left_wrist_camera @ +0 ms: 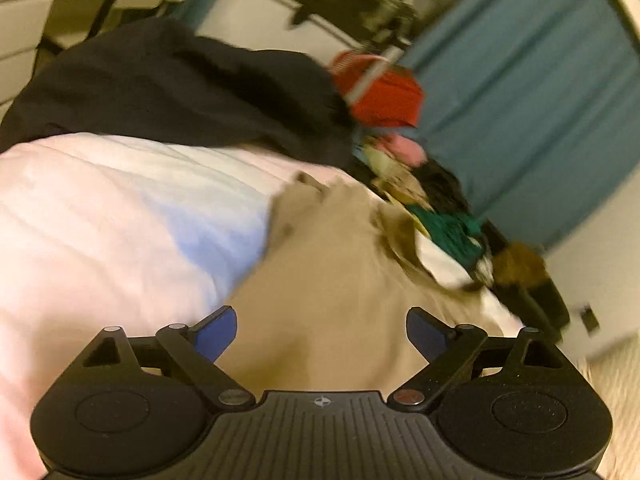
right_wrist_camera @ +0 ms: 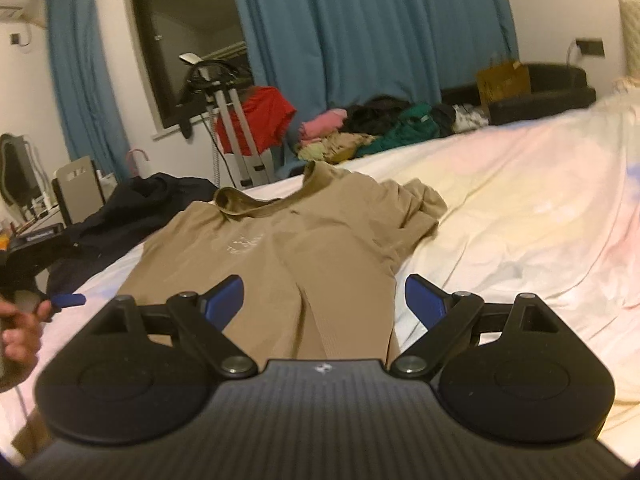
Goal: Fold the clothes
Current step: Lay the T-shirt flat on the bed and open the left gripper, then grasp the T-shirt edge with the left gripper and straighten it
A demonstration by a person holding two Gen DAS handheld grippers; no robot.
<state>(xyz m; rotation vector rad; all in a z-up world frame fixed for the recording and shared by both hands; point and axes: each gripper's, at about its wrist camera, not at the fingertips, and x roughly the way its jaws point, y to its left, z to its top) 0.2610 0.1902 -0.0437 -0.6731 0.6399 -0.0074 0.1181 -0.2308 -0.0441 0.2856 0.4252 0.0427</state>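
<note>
A tan T-shirt (right_wrist_camera: pixel 280 248) lies spread flat on the white bedsheet (right_wrist_camera: pixel 520 216), collar away from me, its right sleeve bunched. My right gripper (right_wrist_camera: pixel 323 300) is open and empty above the shirt's lower hem. My left gripper (left_wrist_camera: pixel 322 334) is open and empty over the same tan shirt (left_wrist_camera: pixel 332 280); that view is tilted and blurred. The left gripper also shows at the left edge of the right wrist view (right_wrist_camera: pixel 60 301), held in a hand beside the shirt's left side.
A dark garment (right_wrist_camera: pixel 132 208) lies on the bed to the left of the shirt. A heap of mixed clothes (right_wrist_camera: pixel 376 128) sits at the far edge. A red garment (right_wrist_camera: pixel 260 120) hangs on a stand by blue curtains (right_wrist_camera: pixel 360 28).
</note>
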